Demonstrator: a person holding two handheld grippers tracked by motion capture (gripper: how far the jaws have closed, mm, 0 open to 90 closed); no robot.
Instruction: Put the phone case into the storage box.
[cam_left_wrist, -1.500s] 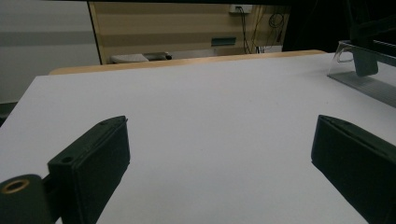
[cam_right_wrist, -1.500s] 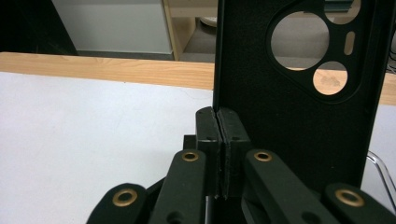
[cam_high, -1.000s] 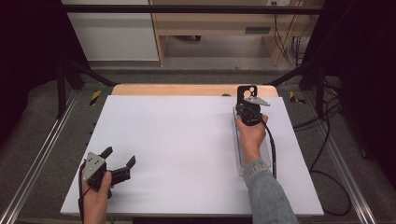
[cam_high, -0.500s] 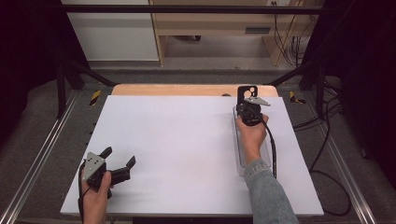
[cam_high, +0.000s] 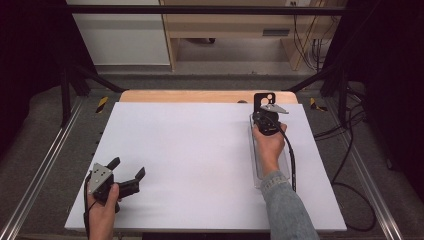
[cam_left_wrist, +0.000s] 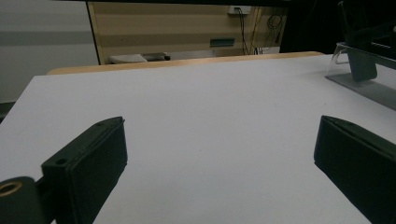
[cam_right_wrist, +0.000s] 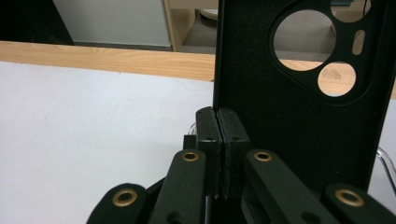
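Right gripper (cam_high: 261, 102) is clamped on the black phone case (cam_right_wrist: 299, 93), held upright at the far end of the clear tray (cam_high: 287, 165). Left gripper (cam_high: 129, 172) sits idle at the near left, jaws apart, nothing between. Best to keep the case vertical and the grip firm, lowering straight.

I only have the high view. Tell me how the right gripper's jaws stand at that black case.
Observer: In the right gripper view, the right gripper has its pads pressed together, just in front of the black case. Whether they pinch its edge, I cannot tell.
Operator: Describe the face of the case.
Observer: It stands upright, with one large round cutout and smaller ones beside it near the top.
Operator: Now report the left gripper.
Observer: In the left gripper view, the left gripper has its jaws wide apart, with just the white board between them.
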